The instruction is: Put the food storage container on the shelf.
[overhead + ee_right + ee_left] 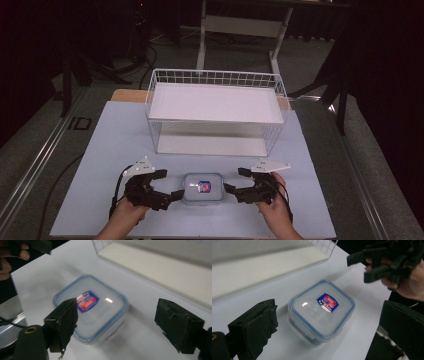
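Fingers on both our grippers stand wide and hold nothing: the left gripper (167, 184) sits at nine o'clock of the clear container (202, 188), the right gripper (237, 181) at three o'clock, each with its tips close to a side wall but apart from it. From the left gripper view, our own fingers (257, 325) frame the container (321, 311) with open space on either side, and the right gripper view gives the same reading, with one of its fingers (63, 321) overlapping the near rim in the picture, though we cannot tell whether it touches.

We find the container flat on the pale surface (100, 165), near our edge, its blue-rimmed lid (322, 307) up and the red-and-blue label (204, 186) in the middle. It looks nearly square with rounded corners, so no long axis matters much; both hands seem about equally near, one per side, which suits a grip from two opposite sides or on the lid clips.

At twelve o'clock from the container, well apart, stands the white wire basket (215, 77) with its two white shelves. Nothing lies between the fingers and the container, and the stretch of surface toward the basket holds no obstacle
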`<state>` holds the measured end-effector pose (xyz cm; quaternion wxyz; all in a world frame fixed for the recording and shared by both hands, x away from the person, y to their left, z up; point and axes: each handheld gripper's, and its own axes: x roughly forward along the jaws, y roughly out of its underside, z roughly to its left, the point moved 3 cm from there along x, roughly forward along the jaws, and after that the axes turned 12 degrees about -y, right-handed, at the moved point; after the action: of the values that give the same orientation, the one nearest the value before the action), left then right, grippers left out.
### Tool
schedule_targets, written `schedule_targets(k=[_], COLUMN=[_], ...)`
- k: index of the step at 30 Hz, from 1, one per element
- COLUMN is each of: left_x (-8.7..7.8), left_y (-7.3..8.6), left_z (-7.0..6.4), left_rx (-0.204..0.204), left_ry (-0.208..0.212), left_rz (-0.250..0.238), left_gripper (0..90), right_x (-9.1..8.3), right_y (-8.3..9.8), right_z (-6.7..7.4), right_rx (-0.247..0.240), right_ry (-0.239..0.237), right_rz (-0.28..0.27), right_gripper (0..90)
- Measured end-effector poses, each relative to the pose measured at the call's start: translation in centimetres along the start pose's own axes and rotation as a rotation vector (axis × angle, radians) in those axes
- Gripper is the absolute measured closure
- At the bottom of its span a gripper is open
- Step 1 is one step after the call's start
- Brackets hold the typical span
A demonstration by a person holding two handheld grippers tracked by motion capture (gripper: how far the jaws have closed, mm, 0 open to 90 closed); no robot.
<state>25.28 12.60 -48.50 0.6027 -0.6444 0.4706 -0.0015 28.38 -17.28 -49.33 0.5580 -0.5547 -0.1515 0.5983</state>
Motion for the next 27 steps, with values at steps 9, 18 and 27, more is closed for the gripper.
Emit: schedule_targets(k=[9, 18, 27], left_x=[3.2, 4.9, 5.9], left_y=[1.1, 2.0, 2.7], left_z=[0.9, 1.5, 1.9], left_rx=[-0.151, -0.227, -0.282], left_ry=[0.028, 0.041, 0.043], left_rz=[0.117, 0.187, 0.229], left_gripper=[3.0, 3.0, 15.1], right_x=[2.2, 3.3, 4.4], right_y=[0.5, 1.1, 1.6], right_z=[-1.0, -2.0, -2.0], right_rx=[0.246, 0.444, 0.514], right_ry=[-0.027, -0.092, -0.11], right_rz=[0.063, 0.075, 0.113], right_gripper=[11.2, 14.2, 24.7])
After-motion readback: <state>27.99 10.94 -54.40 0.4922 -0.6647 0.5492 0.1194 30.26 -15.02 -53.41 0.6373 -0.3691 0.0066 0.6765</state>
